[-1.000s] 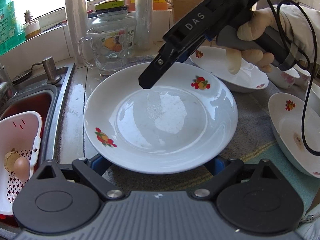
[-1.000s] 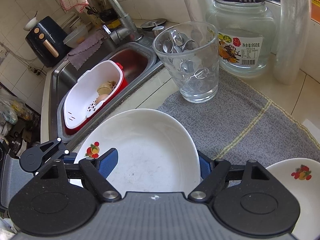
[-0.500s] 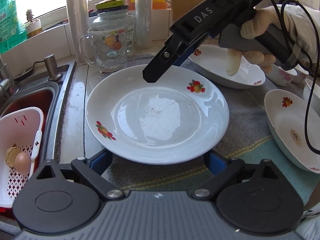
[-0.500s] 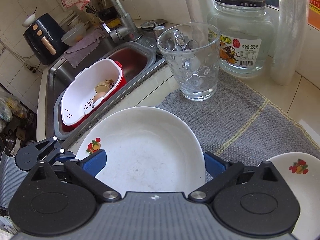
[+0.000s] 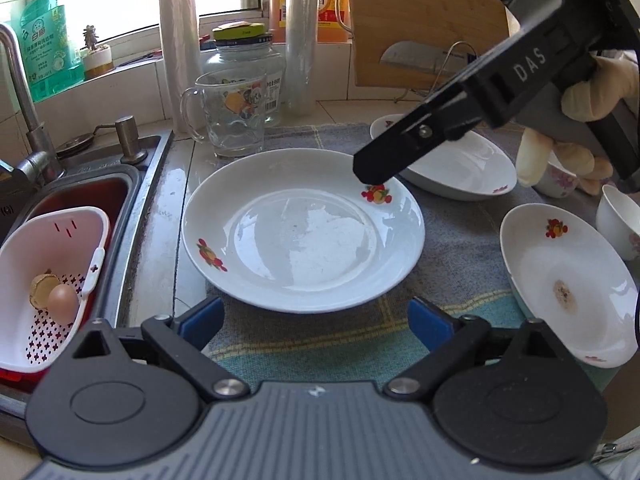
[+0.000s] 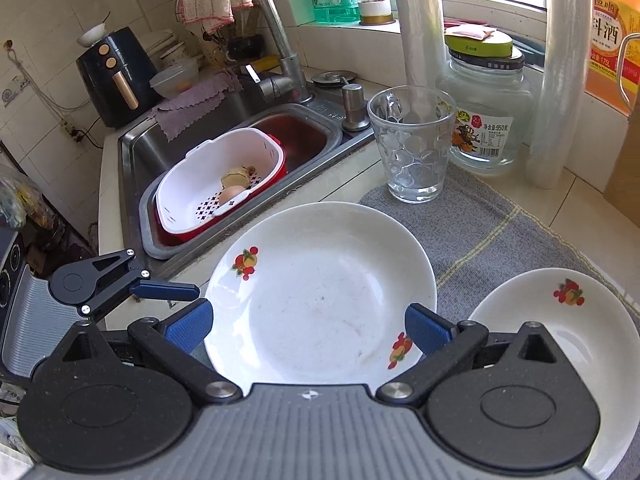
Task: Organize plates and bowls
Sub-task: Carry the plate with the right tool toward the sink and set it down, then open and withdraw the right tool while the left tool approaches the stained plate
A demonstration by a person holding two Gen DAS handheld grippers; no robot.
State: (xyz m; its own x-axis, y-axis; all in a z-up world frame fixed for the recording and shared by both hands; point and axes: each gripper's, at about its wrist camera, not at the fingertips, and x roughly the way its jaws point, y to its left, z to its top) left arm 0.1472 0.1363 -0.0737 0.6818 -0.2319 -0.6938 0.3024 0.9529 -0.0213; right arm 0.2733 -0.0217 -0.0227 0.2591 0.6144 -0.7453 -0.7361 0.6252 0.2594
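Note:
A large white plate with fruit prints [image 5: 304, 232] lies on the grey towel [image 5: 452, 240] beside the sink; it also shows in the right wrist view [image 6: 320, 292]. My left gripper [image 5: 316, 320] is open and empty, just short of the plate's near rim. My right gripper [image 6: 308, 326] is open and empty, hovering over the plate's far right rim; its finger [image 5: 400, 156] shows in the left wrist view. A second white plate [image 5: 452, 160] lies behind it, also in the right wrist view [image 6: 560, 344]. A third plate [image 5: 568, 280] lies at the right, next to a small bowl [image 5: 620, 220].
A glass mug [image 5: 228, 116] and a glass jar [image 5: 248, 68] stand behind the big plate. The sink [image 5: 80, 200] at the left holds a white strainer basket [image 5: 52, 280] with an egg. A cutting board [image 5: 428, 24] and bottles stand at the back wall.
Both grippers have drawn back and risen from the big plate, which looks smaller and farther. The right gripper's jaws have spread wider and now stand clear of the plate's rim.

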